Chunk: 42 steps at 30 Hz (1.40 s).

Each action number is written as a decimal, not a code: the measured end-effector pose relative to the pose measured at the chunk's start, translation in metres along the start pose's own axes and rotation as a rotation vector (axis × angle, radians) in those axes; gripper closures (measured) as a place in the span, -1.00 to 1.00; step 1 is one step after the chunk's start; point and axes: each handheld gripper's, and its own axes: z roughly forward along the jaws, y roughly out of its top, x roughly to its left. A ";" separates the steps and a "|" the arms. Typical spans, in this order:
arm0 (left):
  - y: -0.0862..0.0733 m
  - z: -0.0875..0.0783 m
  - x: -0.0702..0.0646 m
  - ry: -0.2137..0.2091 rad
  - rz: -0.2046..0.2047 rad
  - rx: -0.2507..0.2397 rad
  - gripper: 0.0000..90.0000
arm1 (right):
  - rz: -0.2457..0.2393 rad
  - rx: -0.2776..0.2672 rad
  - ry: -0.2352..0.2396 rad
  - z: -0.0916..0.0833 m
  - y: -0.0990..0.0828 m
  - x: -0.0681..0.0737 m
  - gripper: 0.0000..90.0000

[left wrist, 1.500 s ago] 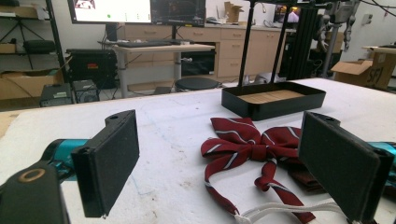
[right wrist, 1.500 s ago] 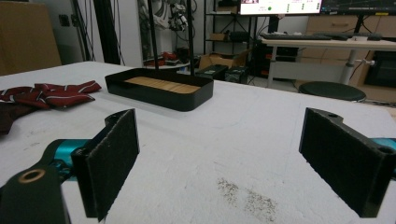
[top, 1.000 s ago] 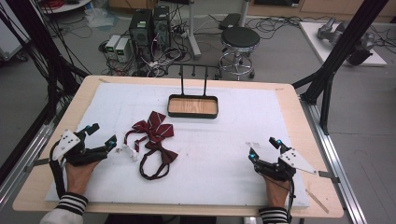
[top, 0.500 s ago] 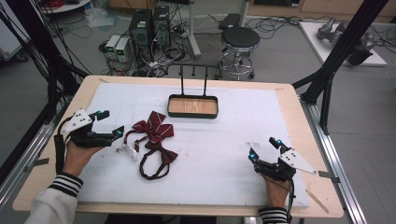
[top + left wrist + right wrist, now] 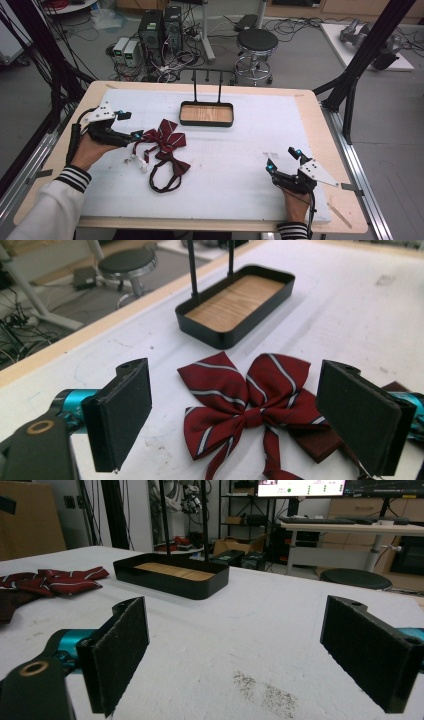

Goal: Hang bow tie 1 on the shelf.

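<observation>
My left gripper (image 5: 128, 125) hangs with its jaws wide apart just left of the striped red bow tie (image 5: 166, 141), which lies flat on the white mat (image 5: 240, 150), near the wooden tray (image 5: 206, 114). My right gripper (image 5: 283, 159) rests at the near right, jaws also spread, gripping nothing.

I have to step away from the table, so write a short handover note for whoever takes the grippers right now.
Left gripper: open, its fingers either side of the striped bow tie, not yet closed on it.
Right gripper: open, holding nothing, low over the white mat at the near right.
Striped bow tie lies flat, with a plain dark bow tie and strap loop beside it. Wooden-bottomed tray sits behind them, with nothing in it.
Done: nothing grasped. Left: probably grasp the bow tie and move it.
</observation>
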 end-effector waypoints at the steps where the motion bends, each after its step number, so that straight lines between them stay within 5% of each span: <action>1: 0.001 0.003 0.001 -0.013 0.003 0.011 -0.66 | 0.006 0.003 0.000 0.000 0.000 0.000 -0.75; 17: 0.021 0.043 0.012 -0.134 0.140 0.239 -0.60 | 0.001 -0.001 -0.001 0.000 0.000 0.000 -0.75; 30: 0.010 0.069 0.017 -0.188 0.196 0.400 -0.50 | 0.000 0.000 -0.001 0.000 0.000 0.000 -0.75; 42: 0.000 0.082 0.014 -0.215 0.231 0.476 -0.43 | 0.004 0.003 -0.002 -0.001 0.000 0.001 -0.75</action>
